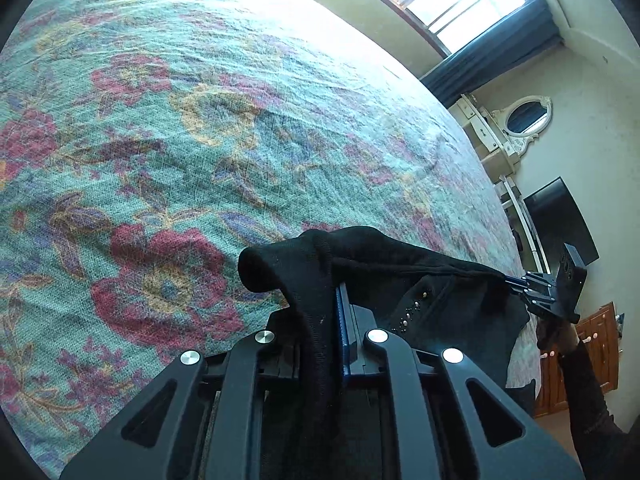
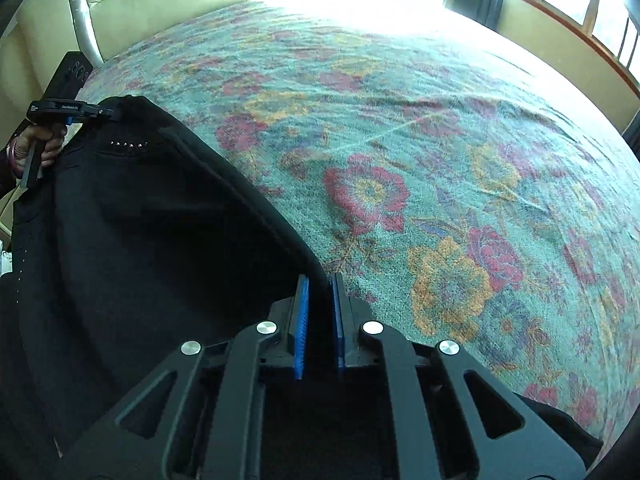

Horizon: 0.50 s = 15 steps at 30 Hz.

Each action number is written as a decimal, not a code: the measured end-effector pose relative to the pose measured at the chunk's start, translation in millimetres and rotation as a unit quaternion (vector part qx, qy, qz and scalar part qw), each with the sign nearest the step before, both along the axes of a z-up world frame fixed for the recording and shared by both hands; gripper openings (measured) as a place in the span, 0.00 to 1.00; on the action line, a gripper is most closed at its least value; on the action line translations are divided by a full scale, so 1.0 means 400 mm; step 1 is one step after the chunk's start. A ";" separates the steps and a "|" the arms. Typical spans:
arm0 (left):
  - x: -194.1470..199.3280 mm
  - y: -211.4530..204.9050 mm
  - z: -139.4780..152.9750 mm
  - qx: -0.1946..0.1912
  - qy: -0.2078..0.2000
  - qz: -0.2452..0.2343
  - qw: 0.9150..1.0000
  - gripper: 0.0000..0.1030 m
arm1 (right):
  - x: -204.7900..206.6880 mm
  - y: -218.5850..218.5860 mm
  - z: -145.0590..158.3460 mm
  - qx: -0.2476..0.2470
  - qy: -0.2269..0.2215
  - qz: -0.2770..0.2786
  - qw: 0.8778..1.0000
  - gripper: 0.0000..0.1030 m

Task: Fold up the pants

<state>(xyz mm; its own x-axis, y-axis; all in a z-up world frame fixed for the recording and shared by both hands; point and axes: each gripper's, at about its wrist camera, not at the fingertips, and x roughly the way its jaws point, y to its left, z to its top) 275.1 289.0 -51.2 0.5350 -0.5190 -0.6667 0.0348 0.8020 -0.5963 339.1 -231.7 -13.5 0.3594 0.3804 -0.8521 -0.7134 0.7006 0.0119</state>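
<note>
Here the left gripper (image 1: 334, 300) had its jaws clamped on the black pants (image 1: 400, 276), while the right gripper (image 2: 320, 292) pinched the waistband edge between its jaws, above the floral bed (image 2: 400, 140)

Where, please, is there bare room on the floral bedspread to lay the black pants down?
The floral bedspread lies bare from the black pants out to the window side and up toward the cream headboard. It is crowded only at the near edge, where the left gripper and right gripper clamp the waistband.
</note>
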 end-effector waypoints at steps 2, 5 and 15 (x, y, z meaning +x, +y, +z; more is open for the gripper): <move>-0.019 0.003 0.033 -0.009 -0.030 -0.001 0.999 0.13 | -0.067 -0.020 0.053 0.017 -0.035 -0.009 0.999 0.10; -0.067 -0.001 0.090 -0.028 -0.081 -0.008 0.996 0.13 | -0.208 -0.043 0.121 0.015 -0.096 -0.007 0.995 0.10; -0.360 -0.005 0.125 -0.075 -0.157 -0.023 0.985 0.17 | -0.682 -0.068 0.079 0.003 -0.150 -0.013 0.989 0.10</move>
